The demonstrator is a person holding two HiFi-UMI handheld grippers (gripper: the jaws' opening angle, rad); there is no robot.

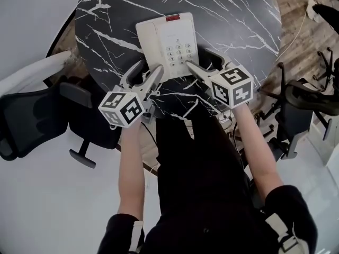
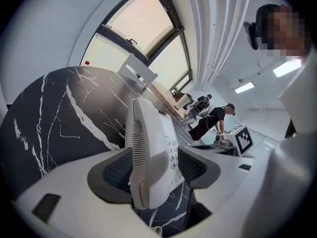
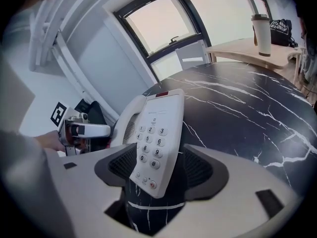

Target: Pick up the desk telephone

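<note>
A white desk telephone [image 1: 168, 42] with a keypad and its handset on the left side lies flat on a round black marble table [image 1: 111, 30]. My left gripper [image 1: 146, 72] stands open at the phone's near left corner; in the left gripper view the handset edge [image 2: 146, 152] sits between the two dark pads with a gap on the right. At the near right corner my right gripper [image 1: 205, 63] is open too, and the right gripper view has the keypad corner [image 3: 154, 142] between its spread pads, untouched.
The table's near edge lies just under both grippers. A black office chair [image 1: 32, 115] stands at the left and another chair [image 1: 302, 102] at the right. A tumbler [image 3: 261, 28] stands on a wooden desk beyond the table. People stand far off [image 2: 213, 117].
</note>
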